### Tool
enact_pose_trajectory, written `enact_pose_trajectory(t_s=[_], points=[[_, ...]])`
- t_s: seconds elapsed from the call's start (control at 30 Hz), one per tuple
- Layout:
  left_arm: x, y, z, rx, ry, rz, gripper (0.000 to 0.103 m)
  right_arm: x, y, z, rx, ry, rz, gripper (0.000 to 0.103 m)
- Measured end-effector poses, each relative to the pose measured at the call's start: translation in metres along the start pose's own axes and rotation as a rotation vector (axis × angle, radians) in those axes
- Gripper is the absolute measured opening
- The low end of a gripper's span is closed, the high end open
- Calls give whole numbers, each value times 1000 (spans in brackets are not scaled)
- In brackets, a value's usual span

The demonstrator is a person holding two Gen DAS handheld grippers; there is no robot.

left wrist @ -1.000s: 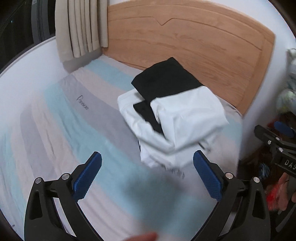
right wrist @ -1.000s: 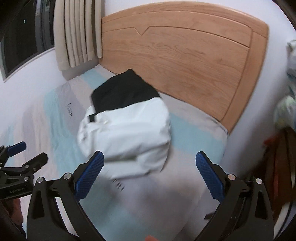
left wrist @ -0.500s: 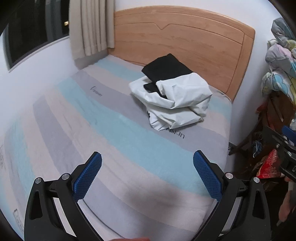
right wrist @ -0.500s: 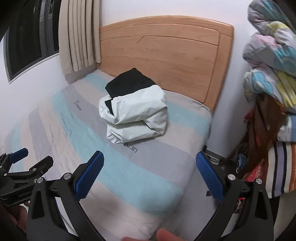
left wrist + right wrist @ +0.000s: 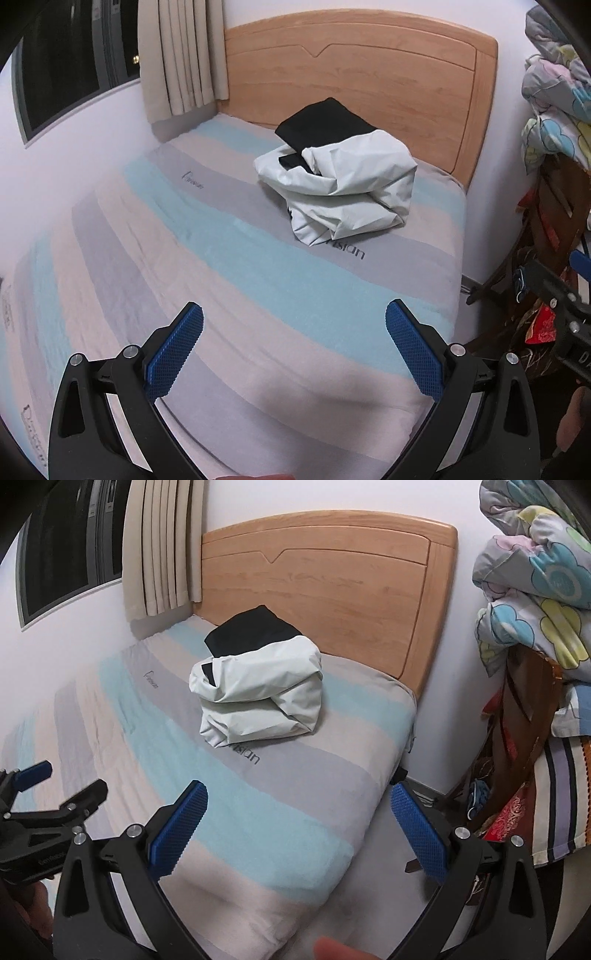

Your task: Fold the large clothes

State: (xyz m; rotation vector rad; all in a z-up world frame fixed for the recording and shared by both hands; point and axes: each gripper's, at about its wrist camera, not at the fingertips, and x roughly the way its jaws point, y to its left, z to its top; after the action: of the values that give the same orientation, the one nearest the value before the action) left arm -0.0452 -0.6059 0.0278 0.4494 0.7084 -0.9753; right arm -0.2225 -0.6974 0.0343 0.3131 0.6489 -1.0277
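Both claws, left claw and right claw, have retreated, gaping and empty; crumpled white jacket bunches on the striped bed.

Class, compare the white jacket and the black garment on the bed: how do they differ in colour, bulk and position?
The white jacket is pale and puffy, bundled into a rounded heap; the black garment is dark and lies flatter. The black garment sits nearer the headboard, partly under the white jacket, which lies nearer the grippers. Both rest on the striped bed, untouched by either gripper.

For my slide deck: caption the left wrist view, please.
Open left gripper hovers over striped bed sheet, facing folded white-and-black jacket near wooden headboard.
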Motion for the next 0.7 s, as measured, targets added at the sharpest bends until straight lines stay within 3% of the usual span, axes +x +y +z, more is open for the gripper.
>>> enact_pose_trajectory(t_s=[0.7], points=[[-4, -4, 6, 7, -36, 8, 97, 8, -4, 0, 15, 8, 5, 96]])
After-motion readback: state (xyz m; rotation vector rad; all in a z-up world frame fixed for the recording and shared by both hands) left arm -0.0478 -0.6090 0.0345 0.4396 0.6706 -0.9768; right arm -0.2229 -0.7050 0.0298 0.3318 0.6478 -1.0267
